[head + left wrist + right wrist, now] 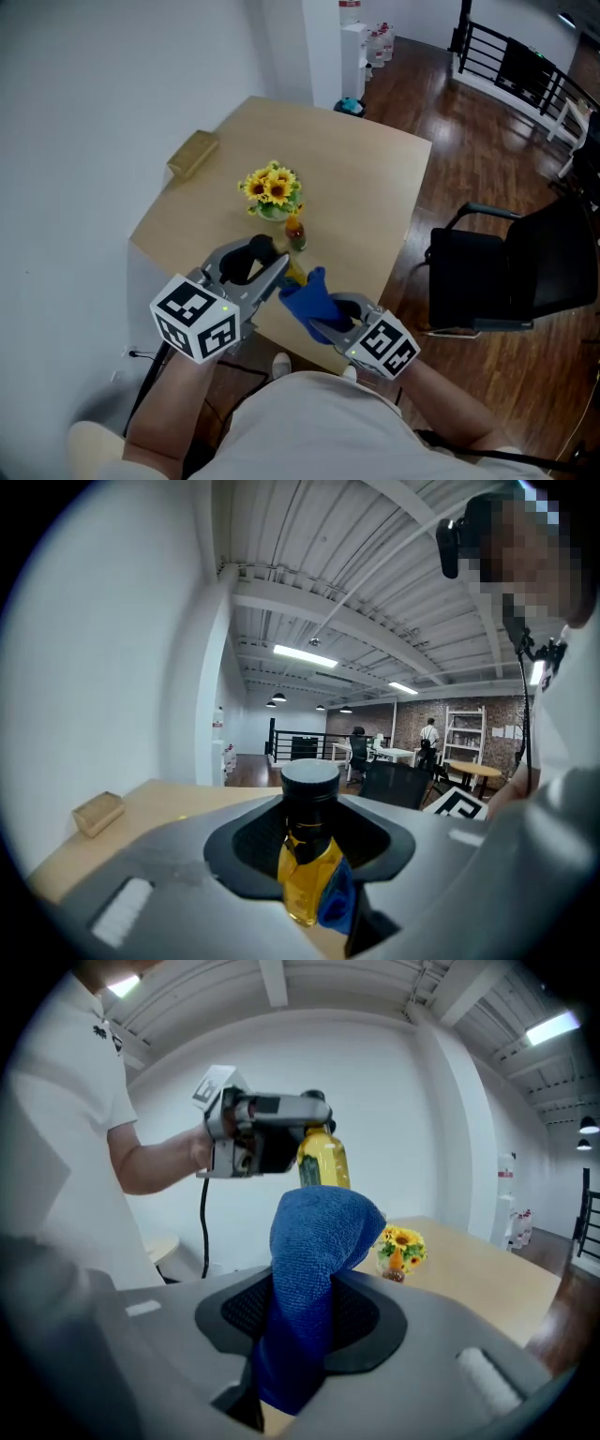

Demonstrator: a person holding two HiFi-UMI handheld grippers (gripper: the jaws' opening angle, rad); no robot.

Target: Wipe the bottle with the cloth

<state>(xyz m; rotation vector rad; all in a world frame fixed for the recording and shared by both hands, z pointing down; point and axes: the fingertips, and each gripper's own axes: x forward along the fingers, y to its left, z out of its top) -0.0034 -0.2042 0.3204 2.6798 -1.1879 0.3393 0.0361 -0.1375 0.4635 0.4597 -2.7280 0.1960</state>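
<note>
Closest to the person, both tools are up and working above the near edge of the tabletop (pixel 366 178). The right claw (pixel 323 326) is clamped on the blue cloth (pixel 309 295), a thick, nubby microfibre folded into a soft hump that stands up past the jaws. The left claw (pixel 281 272) is pinched tight on the bottle (pixel 295 274), just under its black cap (pixel 309 778). Its yellow body looks smooth, glossy and rounded, and it hangs free below the grip. The cloth's top is pressed against the lower side of that body, so the wipe looks to be under way.

Here is the worry. A slick bottle held only near the neck can pivot or slide once the cloth pushes sideways. If it slips out here, it may miss the edge and hit the floor. The cloth is held by one bunched fold, so a hard drag could pull it out of the right claw. Light strokes along the body would be safer.

Further out on the pale, matte wood-look tabletop stand a bunch of sunflowers (pixel 272 187) in a small vase and a little amber bottle (pixel 296 232) just beside them. A wide swing could tip either. Beyond those sits a tan block (pixel 192 153) near the far left edge. Off to the right are a black chair (pixel 497 272) and the dark plank floor (pixel 450 122).
</note>
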